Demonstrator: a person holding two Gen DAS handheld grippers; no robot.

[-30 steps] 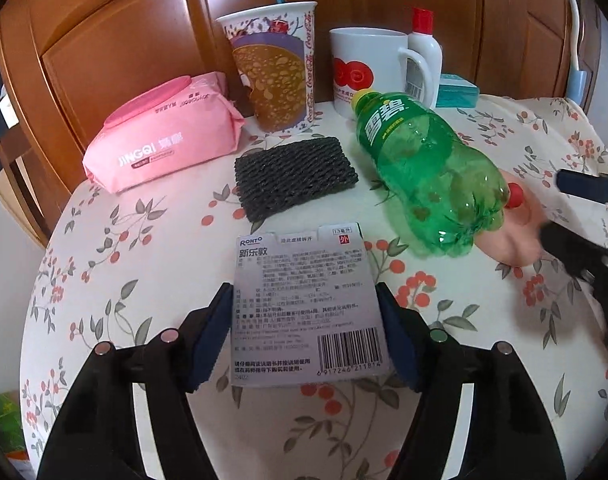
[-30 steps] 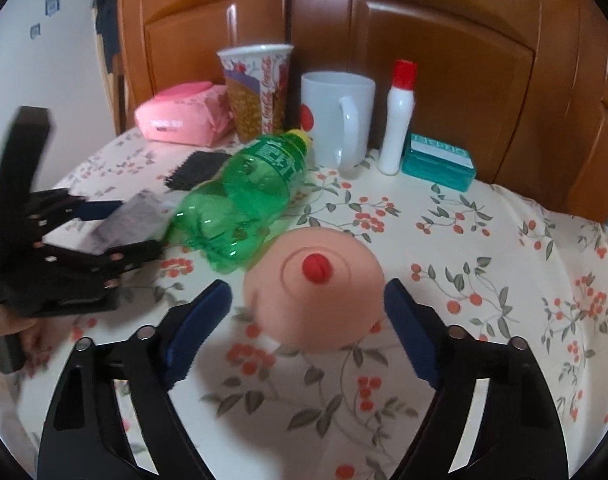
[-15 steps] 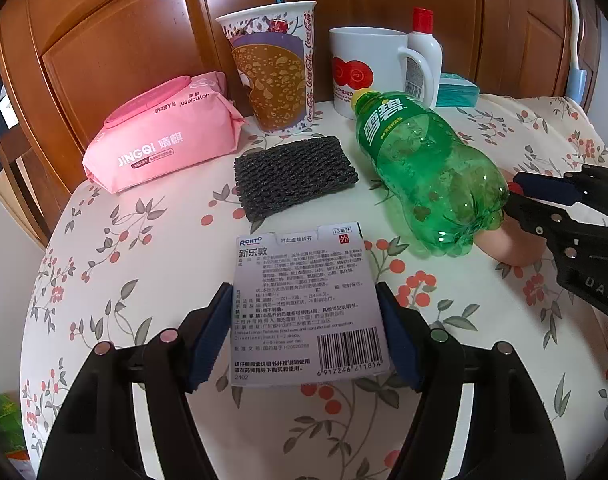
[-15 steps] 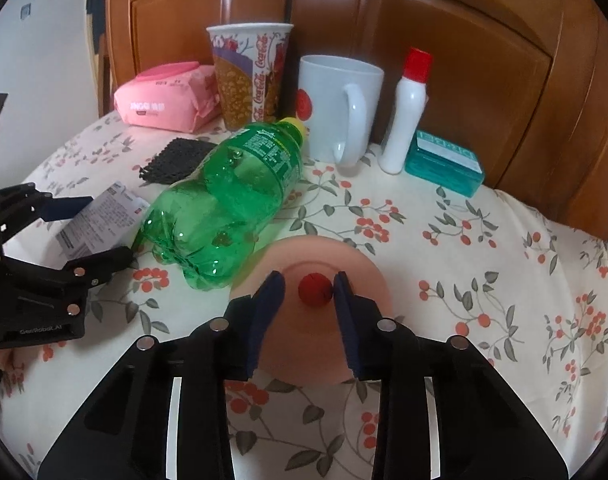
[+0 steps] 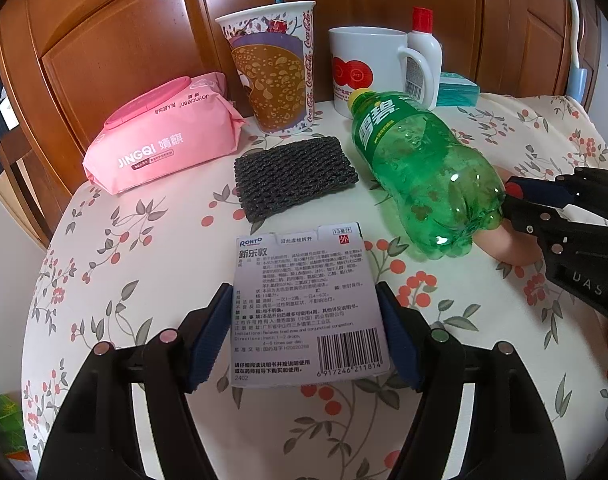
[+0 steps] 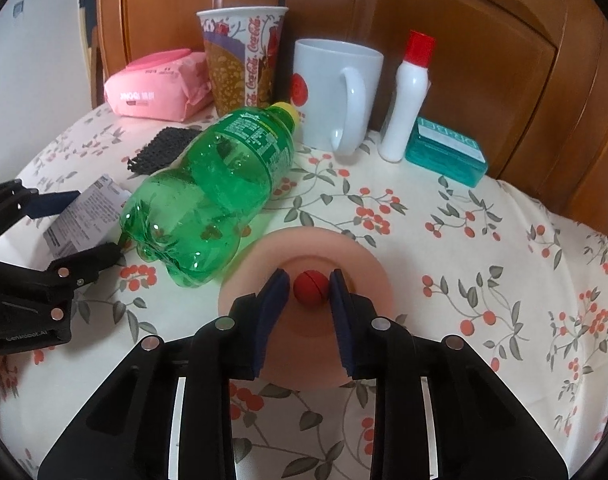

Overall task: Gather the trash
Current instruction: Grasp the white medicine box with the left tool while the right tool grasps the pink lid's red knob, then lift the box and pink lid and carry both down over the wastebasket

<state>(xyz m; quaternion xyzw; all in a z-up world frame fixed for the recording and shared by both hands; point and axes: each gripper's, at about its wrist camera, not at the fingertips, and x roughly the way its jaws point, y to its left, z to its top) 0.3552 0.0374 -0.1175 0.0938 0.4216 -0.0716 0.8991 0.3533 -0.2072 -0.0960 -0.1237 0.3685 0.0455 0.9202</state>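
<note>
Whereas a second ago the right hand-held gripper (image 6: 307, 286) stood wide around the whole peach dome (image 6: 367, 276), its jaws have just been closing and now stand narrow, pads pressed on either side of the red knob (image 6: 311, 288) at the dome's top. The dome, which then bulged high between the fingers, now looks flatter and spreads out under them on the flowered counter (image 6: 483, 280). This hand-held gripper slants down toward the counter; in the left wrist view it reaches in from the right edge, its tips just behind the bottle's base.

Nothing has changed on the left side: the left hand-held gripper (image 5: 304, 320) stays where it was, angled down, jaws fairly wide, with the white medicine card (image 5: 304, 308) lying flat between the blue pads. The pads stand at the card's side edges; whether they actually pinch it cannot be told.

Beyond the card lies the dark mesh pad (image 5: 294, 176), and to its right the empty green bottle (image 5: 419, 176) on its side, cap toward the cupboard, base just beside the dome. Farther back stand the pink wipes pack (image 5: 164, 144), paper cup (image 5: 276, 80), white mug (image 5: 367, 68), small white bottle (image 5: 423, 56) and teal box (image 5: 457, 90), against the wooden cupboard doors (image 5: 124, 40).
</note>
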